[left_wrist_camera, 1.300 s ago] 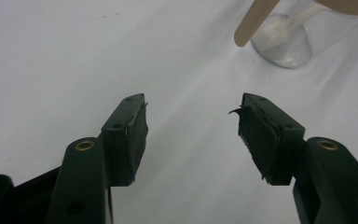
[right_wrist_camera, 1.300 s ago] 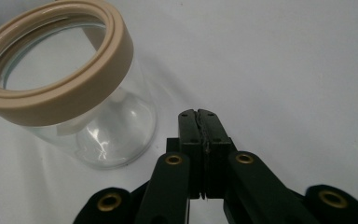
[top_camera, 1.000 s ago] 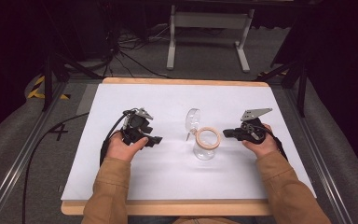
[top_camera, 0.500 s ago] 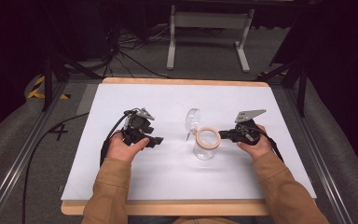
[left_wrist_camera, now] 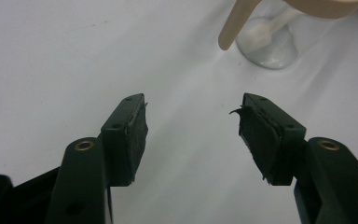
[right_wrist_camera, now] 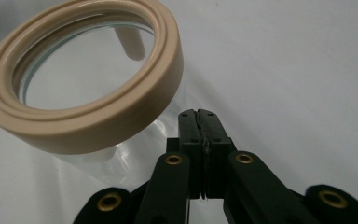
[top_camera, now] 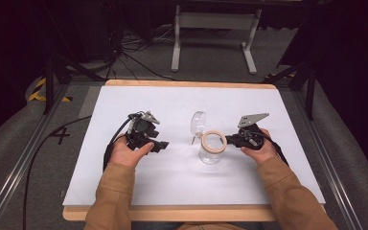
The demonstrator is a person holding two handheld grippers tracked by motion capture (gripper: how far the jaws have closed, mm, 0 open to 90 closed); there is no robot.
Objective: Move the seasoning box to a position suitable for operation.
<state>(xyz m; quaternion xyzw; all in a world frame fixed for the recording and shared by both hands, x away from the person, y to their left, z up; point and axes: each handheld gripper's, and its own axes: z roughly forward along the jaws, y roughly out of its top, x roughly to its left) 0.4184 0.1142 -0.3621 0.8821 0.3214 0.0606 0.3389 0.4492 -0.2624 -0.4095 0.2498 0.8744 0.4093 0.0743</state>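
A clear glass jar (top_camera: 212, 154) with a beige ring (top_camera: 214, 140) round its mouth stands at mid-table. Its glass lid (top_camera: 199, 123) is swung open behind it, and a beige tab (top_camera: 192, 140) hangs beside it. My right gripper (top_camera: 230, 140) is shut, its tips right beside the ring's right side. In the right gripper view the closed jaws (right_wrist_camera: 198, 114) sit just under the beige ring (right_wrist_camera: 135, 107), with nothing visible between them. My left gripper (top_camera: 160, 145) is open, left of the jar and pointing at it. Its own view shows the left gripper (left_wrist_camera: 191, 126) empty, the jar's base (left_wrist_camera: 272, 46) and the beige tab (left_wrist_camera: 235, 21) ahead.
The jar stands on a white sheet (top_camera: 172, 177) that covers a wooden tabletop (top_camera: 182, 84). A black cable (top_camera: 43, 143) trails off the left side. A metal stand (top_camera: 213, 21) is on the floor beyond the table.
My right gripper has moved a little left, closer to the jar's ring. The left gripper has hardly moved.
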